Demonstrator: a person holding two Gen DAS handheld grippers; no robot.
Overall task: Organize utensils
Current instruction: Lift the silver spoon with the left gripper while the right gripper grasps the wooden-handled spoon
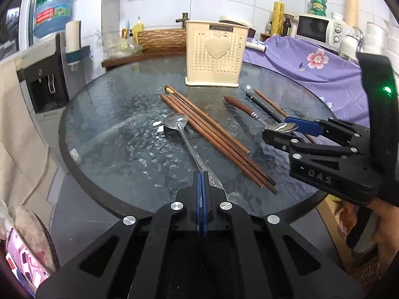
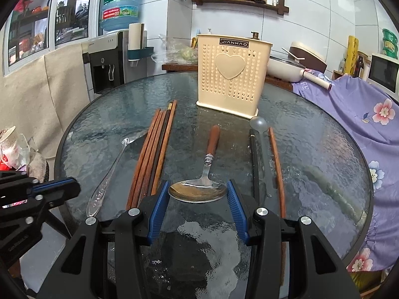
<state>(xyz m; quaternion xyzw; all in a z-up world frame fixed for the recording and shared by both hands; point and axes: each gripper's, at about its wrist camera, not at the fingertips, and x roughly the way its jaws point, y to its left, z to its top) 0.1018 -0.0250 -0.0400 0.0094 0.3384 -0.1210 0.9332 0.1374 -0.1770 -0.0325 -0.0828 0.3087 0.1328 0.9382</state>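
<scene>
A cream perforated utensil holder (image 2: 230, 77) carries a small dark plate near its top rim reading "JIANHAO" in pale capitals. A blue water jug (image 2: 121, 5) on the dispenser shows the large Chinese characters "虎丘" on its green-and-white label; the smaller print and the red band beneath are too blurred to read. The right tongs (image 1: 281, 130), seen from the left wrist camera, bear raised letters "DAS" on the black body.
</scene>
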